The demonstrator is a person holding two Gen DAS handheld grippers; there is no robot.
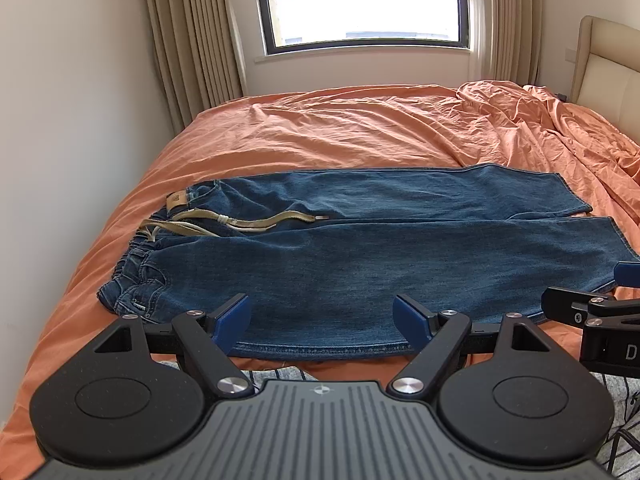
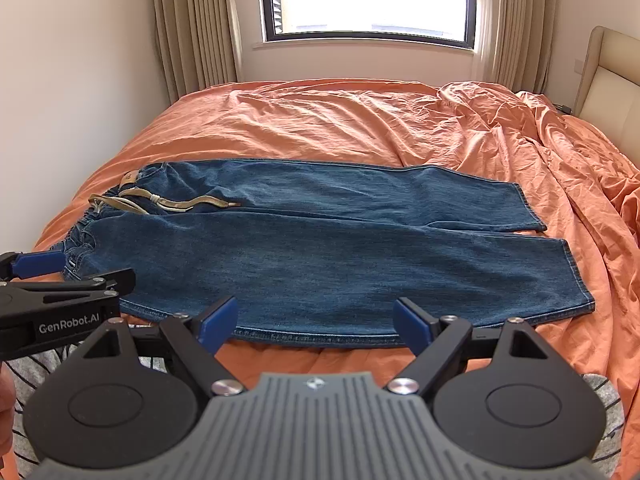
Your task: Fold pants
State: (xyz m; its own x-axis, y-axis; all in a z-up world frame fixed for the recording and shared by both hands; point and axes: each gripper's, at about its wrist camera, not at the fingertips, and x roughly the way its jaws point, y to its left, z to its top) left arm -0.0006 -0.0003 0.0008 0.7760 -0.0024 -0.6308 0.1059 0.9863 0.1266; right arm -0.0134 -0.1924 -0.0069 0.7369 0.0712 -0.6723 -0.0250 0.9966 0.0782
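A wide bed covered by a wrinkled orange sheet (image 1: 360, 128) is seen beneath a dark-framed window (image 1: 364, 8) flanked by beige pleated curtains (image 1: 188, 32). A pair of blue denim pants (image 2: 320, 248) is laid flat across the sheet, both legs side by side, the waistband to the left and the hems to the right. A tan drawstring (image 2: 176, 203) is trailed over the waist area (loosely, in a wavy line). The left gripper (image 1: 322, 322) is held with fingers spread wide above the near seam edge, nothing pinched. The right gripper (image 2: 316, 320) is likewise spread apart, holding nothing, over the same edge.
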